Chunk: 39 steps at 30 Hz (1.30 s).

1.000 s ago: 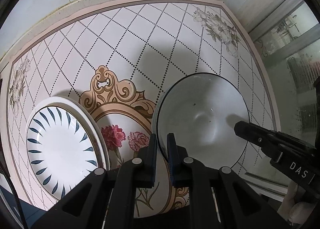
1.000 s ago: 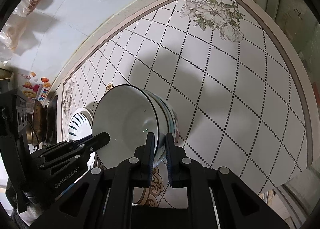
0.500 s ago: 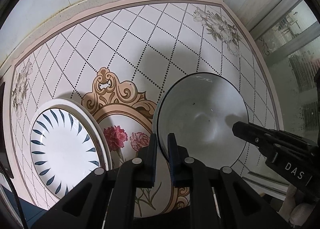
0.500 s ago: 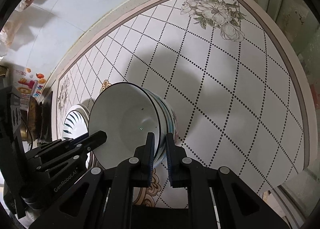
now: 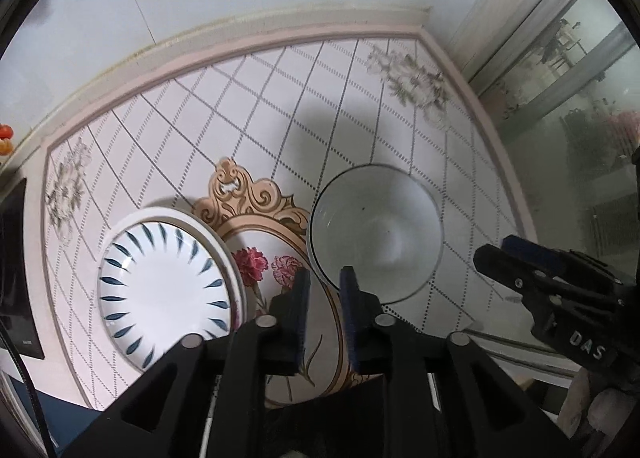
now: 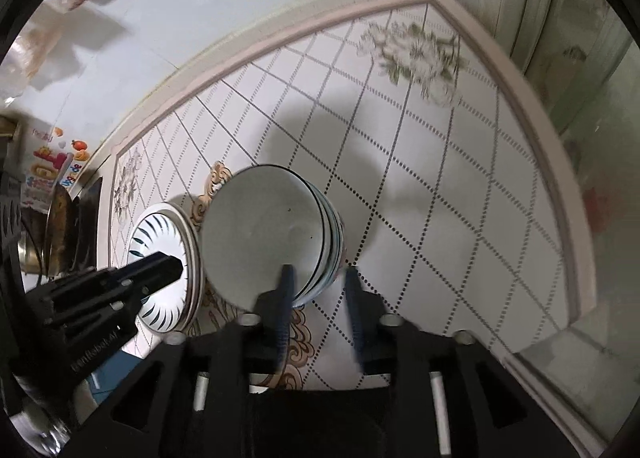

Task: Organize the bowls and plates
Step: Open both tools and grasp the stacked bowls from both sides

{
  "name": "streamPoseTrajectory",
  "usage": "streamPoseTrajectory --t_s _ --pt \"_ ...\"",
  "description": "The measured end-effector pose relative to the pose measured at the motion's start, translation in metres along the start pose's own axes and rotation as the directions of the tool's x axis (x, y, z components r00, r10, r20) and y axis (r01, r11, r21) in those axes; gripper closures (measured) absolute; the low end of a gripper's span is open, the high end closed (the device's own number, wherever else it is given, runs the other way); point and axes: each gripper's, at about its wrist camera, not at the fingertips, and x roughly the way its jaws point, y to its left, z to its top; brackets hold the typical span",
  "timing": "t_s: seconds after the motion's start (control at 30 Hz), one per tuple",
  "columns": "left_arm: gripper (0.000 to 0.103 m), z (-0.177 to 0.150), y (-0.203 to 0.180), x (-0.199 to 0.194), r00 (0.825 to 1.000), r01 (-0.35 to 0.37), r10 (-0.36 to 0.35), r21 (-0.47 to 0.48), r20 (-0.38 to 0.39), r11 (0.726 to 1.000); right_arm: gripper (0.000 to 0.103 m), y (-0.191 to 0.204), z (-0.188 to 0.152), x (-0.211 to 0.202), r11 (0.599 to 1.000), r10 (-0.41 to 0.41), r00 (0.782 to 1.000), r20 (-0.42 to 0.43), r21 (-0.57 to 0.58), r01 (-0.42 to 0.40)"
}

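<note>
A stack of white bowls with dark rims (image 5: 376, 234) stands on the tiled table top; it also shows in the right wrist view (image 6: 272, 242). A stack of white plates with blue leaf marks (image 5: 164, 290) lies to its left, also in the right wrist view (image 6: 164, 258). My left gripper (image 5: 324, 286) is slightly open just short of the bowl's near rim, holding nothing. My right gripper (image 6: 318, 282) is open and empty, its fingers either side of the bowls' near right edge. The right gripper also shows in the left wrist view (image 5: 520, 262).
The table (image 5: 280, 106) has a pink raised border and a flower medallion (image 5: 276, 266) between plates and bowls. A white wall stands behind. A glass door (image 5: 580, 138) is at the right. Pots and a dark stove top (image 6: 60, 226) lie far left.
Both grippers have opened and let go of the top bowl, which now rests on the stack. Both have pulled back and up a little.
</note>
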Motion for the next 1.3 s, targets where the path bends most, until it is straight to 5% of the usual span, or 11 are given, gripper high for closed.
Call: streamPoseTrajectory --t_s 0.17,0.23,0.43,0.93,1.1,1.3 --pt "0.058 -0.003 0.0 -0.039 0.997 0.04 -0.041 0.01 0.058 0.999 0.036 0.011 -0.008 -0.042 1.0 -0.012 0.997 0.072 -0.028 0.014" --pt "0.03 -0.004 0.0 -0.05 0.995 0.057 -0.058 0.016 0.077 0.998 0.021 0.015 -0.011 -0.057 0.999 -0.004 0.995 0.097 -0.033 0.008" --pt "0.014 -0.005 0.0 -0.071 0.99 0.088 -0.09 0.023 0.108 0.996 0.012 0.023 -0.016 -0.081 0.998 -0.03 0.991 0.13 -0.042 0.036" --pt "0.014 0.008 0.003 -0.042 0.993 0.101 -0.099 -0.028 0.069 0.995 0.008 -0.007 -0.008 -0.065 1.0 -0.024 0.995 0.095 0.017 0.022" --pt "0.014 0.023 0.008 0.003 0.995 0.095 -0.096 -0.087 -0.009 0.992 0.008 -0.029 0.004 -0.022 0.992 0.103 0.995 0.014 0.077 -0.104" --pt "0.014 0.042 0.019 0.071 0.986 0.1 -0.122 -0.188 -0.109 0.977 0.008 -0.057 0.014 0.062 0.942 0.297 0.949 -0.108 0.195 -0.273"
